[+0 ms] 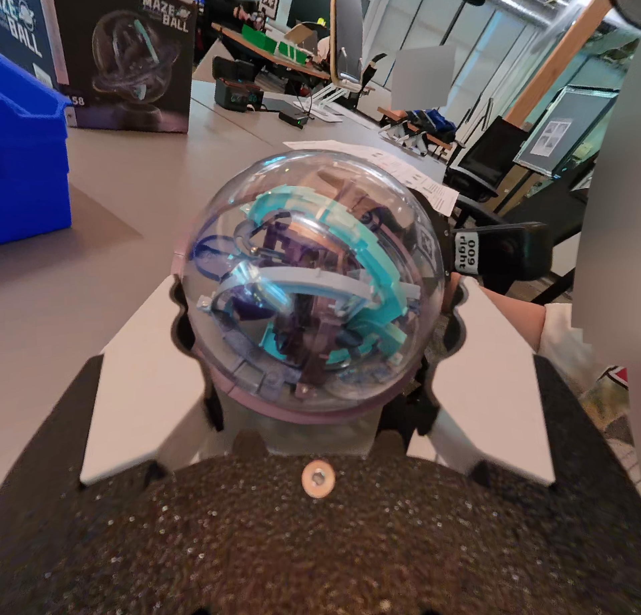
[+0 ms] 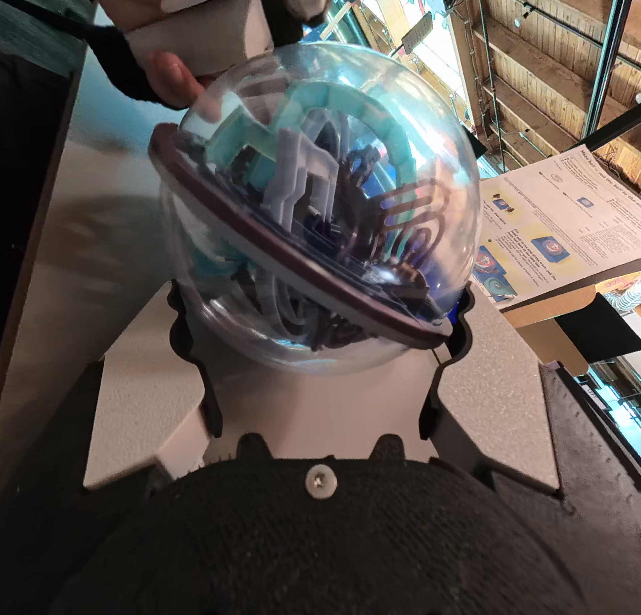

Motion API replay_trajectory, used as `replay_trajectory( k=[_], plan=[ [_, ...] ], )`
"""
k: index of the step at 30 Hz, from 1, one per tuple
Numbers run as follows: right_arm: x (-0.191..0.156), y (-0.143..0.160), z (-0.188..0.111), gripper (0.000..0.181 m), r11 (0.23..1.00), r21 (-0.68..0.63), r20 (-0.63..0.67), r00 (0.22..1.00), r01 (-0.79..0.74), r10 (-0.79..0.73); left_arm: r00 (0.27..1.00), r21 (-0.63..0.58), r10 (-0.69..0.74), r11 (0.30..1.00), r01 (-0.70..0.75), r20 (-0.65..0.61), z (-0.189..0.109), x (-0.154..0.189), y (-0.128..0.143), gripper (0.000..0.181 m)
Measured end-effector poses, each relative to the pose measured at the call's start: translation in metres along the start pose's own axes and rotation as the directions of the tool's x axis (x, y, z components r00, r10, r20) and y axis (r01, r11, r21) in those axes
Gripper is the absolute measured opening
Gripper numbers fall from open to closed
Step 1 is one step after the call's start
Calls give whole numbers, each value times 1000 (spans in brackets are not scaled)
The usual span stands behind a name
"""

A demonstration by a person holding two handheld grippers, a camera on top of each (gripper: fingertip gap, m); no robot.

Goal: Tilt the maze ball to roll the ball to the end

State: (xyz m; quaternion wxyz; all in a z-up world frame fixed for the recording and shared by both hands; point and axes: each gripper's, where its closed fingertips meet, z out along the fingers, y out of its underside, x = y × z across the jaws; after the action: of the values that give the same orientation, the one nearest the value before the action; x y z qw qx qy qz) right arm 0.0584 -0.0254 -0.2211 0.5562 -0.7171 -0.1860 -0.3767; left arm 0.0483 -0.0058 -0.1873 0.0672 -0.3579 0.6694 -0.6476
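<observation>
Maze ball: a clear plastic sphere [image 1: 312,282] with teal, grey and purple tracks inside and a dull purple band round its middle; it is held up off the table between the two grippers.
Small ball: a tiny metal bead [image 1: 255,250] sits on a grey track in the upper left part of the sphere, seen in the left wrist view; the right wrist view does not show it clearly.
Left gripper: its white-faced fingers with black scalloped inner edges [image 1: 314,320] stand to either side of the sphere's lower half, spread wide and pressed to the shell, so it grips the sphere.
Right gripper: its white fingers [image 2: 319,324] likewise flank the sphere's underside, spread wide; the purple band's low end meets the right-hand finger's black edge, and the sphere is gripped here too.
Tilt: in the right wrist view the purple band [image 2: 284,247] runs slanted, high at the upper left and low at the lower right.
Right gripper seen from the left: its black body with a white label [image 1: 485,251] lies just behind the sphere's right side.
Person's hand: a hand [image 2: 166,74] shows above the sphere's upper left, on the far gripper.
Table: a grey tabletop [image 1: 131,168] lies below and behind.
Surroundings: a blue plastic bin [image 1: 31,161] at left, a dark printed cardboard box [image 1: 128,57] behind it, and a printed paper sheet [image 2: 569,223] near the sphere.
</observation>
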Motion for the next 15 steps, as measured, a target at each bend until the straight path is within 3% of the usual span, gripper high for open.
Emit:
replay_trajectory(
  k=[3,8,15],
  plan=[
    [-4,-2,0,146,1000,3,12,1000,14,-14,999,-62,10,998,-7,47,6,-1,8,152],
    [-4,-1,-2,146,1000,-17,17,1000,8,-8,996,-58,54,997,-50,73,7,0,11,153],
    [-11,-15,-9,158,989,1,115,982,-148,147,974,-84,200,978,-192,110,6,1,17,152]
  ],
)
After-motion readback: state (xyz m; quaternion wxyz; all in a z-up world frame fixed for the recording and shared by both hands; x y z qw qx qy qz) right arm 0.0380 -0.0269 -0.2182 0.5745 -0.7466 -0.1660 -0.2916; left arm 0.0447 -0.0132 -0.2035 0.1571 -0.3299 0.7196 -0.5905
